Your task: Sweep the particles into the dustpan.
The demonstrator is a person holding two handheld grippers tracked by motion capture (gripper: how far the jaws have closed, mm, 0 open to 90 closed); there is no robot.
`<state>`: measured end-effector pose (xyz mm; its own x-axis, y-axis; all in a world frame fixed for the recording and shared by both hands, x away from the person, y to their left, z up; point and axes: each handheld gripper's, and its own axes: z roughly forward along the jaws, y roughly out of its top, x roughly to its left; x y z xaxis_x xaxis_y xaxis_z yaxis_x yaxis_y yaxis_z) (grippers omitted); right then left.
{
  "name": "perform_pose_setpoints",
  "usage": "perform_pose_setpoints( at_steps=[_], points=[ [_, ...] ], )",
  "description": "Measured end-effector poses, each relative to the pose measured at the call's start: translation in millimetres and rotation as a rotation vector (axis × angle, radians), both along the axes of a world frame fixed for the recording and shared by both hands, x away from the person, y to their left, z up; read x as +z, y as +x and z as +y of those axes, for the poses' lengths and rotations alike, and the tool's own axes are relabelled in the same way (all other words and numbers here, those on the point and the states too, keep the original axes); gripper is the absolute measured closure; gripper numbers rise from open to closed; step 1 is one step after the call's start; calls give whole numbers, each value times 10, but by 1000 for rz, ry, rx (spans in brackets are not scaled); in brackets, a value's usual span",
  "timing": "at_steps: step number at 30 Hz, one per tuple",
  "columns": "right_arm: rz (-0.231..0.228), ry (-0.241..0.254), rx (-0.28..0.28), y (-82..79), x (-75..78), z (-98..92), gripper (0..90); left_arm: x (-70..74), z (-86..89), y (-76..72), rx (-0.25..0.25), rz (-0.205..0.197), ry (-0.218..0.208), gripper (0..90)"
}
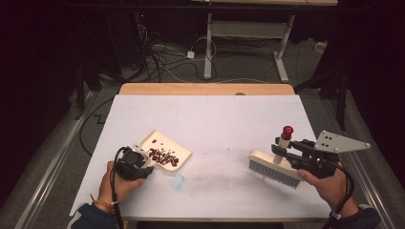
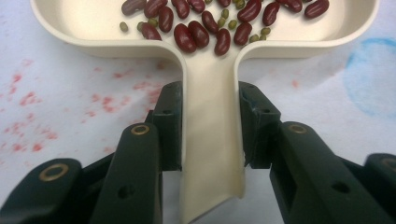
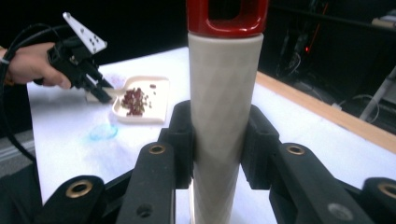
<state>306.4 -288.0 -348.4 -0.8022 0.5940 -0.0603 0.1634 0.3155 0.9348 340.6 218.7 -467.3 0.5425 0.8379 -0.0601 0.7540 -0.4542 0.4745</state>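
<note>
High view: my left gripper pinches the dustpan handle; my right gripper clamps the brush handle, well right of the pan.

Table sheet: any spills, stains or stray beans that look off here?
No stray beans: they sit in the dustpan. The white sheet is stained, though: a blue ring beside the pan, and red speckles beside the left claw.
</note>
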Motion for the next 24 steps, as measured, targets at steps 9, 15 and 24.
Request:
perform_pose_setpoints(
  at_steps=[9,15,24],
  points=[
    [61,-18,6,-21,-28,-202,699,-15,107,29,94,-26,9,631],
    [82,-30,10,-39,-29,-298,699,-35,182,45,180,-28,5,631],
    [111,-23,-5,196,-133,-396,699,-59,143,31,236,-41,-14,628]
  ],
)
